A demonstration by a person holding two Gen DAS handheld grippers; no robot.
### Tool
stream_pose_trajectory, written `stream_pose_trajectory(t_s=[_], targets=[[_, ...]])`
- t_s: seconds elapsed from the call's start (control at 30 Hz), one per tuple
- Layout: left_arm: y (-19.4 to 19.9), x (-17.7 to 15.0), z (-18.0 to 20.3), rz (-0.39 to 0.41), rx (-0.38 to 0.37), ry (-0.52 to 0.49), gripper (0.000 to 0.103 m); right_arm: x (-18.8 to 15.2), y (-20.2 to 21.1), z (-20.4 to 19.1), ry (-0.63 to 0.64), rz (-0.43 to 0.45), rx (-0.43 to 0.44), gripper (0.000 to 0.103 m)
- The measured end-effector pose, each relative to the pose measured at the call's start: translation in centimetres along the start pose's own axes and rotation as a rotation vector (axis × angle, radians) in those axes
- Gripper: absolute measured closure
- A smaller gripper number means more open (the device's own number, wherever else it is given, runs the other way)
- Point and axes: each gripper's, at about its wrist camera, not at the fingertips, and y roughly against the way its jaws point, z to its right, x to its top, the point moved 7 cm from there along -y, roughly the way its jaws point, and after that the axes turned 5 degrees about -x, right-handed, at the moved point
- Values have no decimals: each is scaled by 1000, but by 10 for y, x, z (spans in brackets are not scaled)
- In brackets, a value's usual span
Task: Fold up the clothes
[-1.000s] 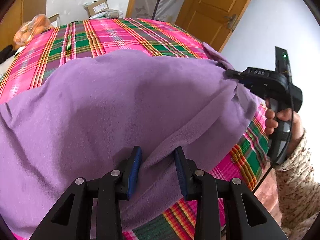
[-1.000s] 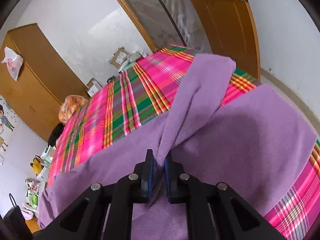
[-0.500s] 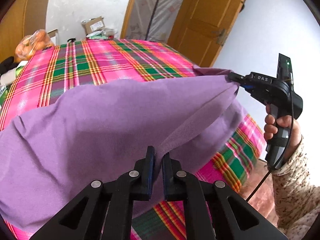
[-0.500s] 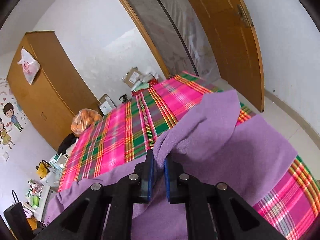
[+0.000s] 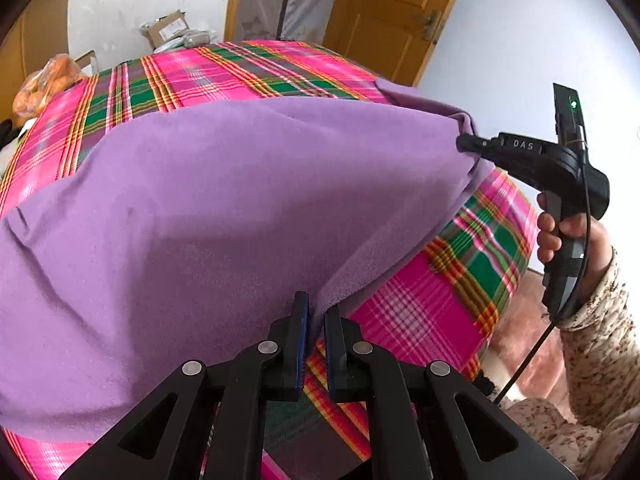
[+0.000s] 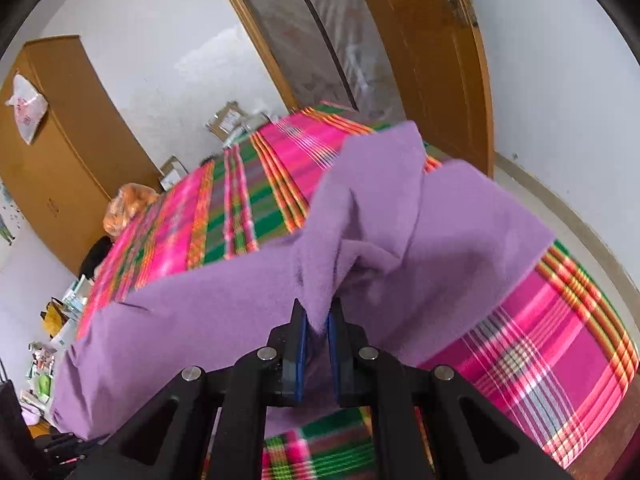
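Note:
A large purple garment (image 5: 224, 208) lies spread over a bed with a pink and green plaid cover (image 5: 460, 280). My left gripper (image 5: 316, 312) is shut on the garment's near edge, lifting it off the cover. At the right of the left wrist view, my right gripper (image 5: 464, 145) pinches a bunched corner of the same cloth, with a hand (image 5: 560, 232) around its handle. In the right wrist view the right gripper (image 6: 318, 320) is shut on a raised fold of the purple garment (image 6: 400, 240), which drapes back onto the plaid cover (image 6: 540, 340).
An orange bag (image 5: 44, 80) sits at the bed's far left corner and cardboard boxes (image 5: 168, 32) stand behind the bed. A wooden door (image 5: 392, 20) and a wardrobe (image 6: 60, 152) line the walls. Small items clutter the floor (image 6: 48, 344) left of the bed.
The left gripper shut on the garment's near edge and lifted it, baring plaid cover beneath. Both grippers moved sideways with the cloth, pulling the held edge taut between them.

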Motion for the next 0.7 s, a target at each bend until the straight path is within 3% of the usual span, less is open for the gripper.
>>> stream_pose_trajectory(t_s=[0.4,0.6,0.7], targets=[[-4,-5,4,-54,-4,-13,94,-14,-8,23,-25,-35,8,87],[2,-3,1,-79,-78,37,90,-19,-5,28,-26,-58,10,82],[9,4,2,-67,-174,78,90,-17,2,27,-5,-57,0,79]])
